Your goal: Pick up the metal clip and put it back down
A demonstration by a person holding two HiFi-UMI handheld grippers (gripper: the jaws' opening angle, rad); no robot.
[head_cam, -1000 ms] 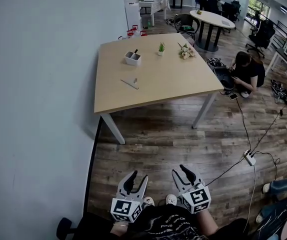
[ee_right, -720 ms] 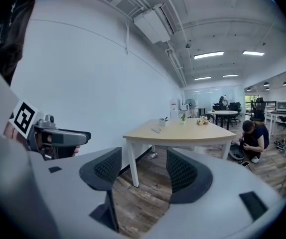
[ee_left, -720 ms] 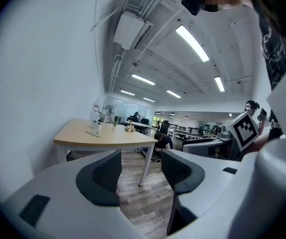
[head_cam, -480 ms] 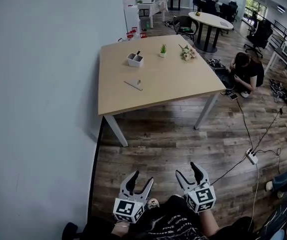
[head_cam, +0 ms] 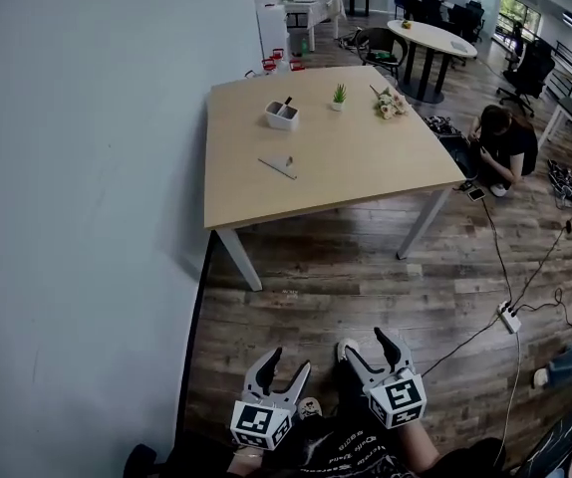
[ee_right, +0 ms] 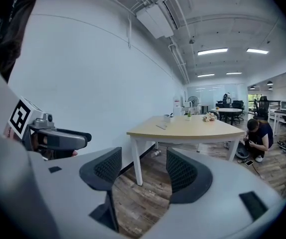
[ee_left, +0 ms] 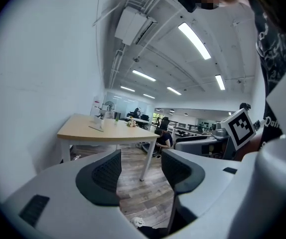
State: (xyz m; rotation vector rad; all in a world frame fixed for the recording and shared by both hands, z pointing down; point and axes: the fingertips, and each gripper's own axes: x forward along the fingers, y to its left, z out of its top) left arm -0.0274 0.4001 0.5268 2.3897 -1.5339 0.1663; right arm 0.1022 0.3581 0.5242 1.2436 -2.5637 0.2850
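The metal clip (head_cam: pixel 279 164) lies flat on the light wooden table (head_cam: pixel 366 167), far ahead of both grippers; in the right gripper view the clip (ee_right: pixel 161 126) is a small pale strip on the tabletop. My left gripper (head_cam: pixel 287 363) is held low over the wooden floor at the bottom of the head view. Its jaws have just been opening, and the left gripper (ee_left: pixel 139 166) has only floor between its pads. My right gripper (head_cam: pixel 366 345) is beside it, also just opened, and the right gripper (ee_right: pixel 138 168) holds nothing.
A white holder (head_cam: pixel 282 115), a small potted plant (head_cam: pixel 339 95) and a bunch of flowers (head_cam: pixel 393 105) stand on the table. A person (head_cam: pixel 505 137) crouches at its right. A power strip (head_cam: pixel 510 318) with cables lies on the floor. A pale wall (head_cam: pixel 67 217) runs along the left.
Both grippers have sunk slightly lower in the head view and their jaws stand wider than before. The table has shifted a little to the right in the picture.
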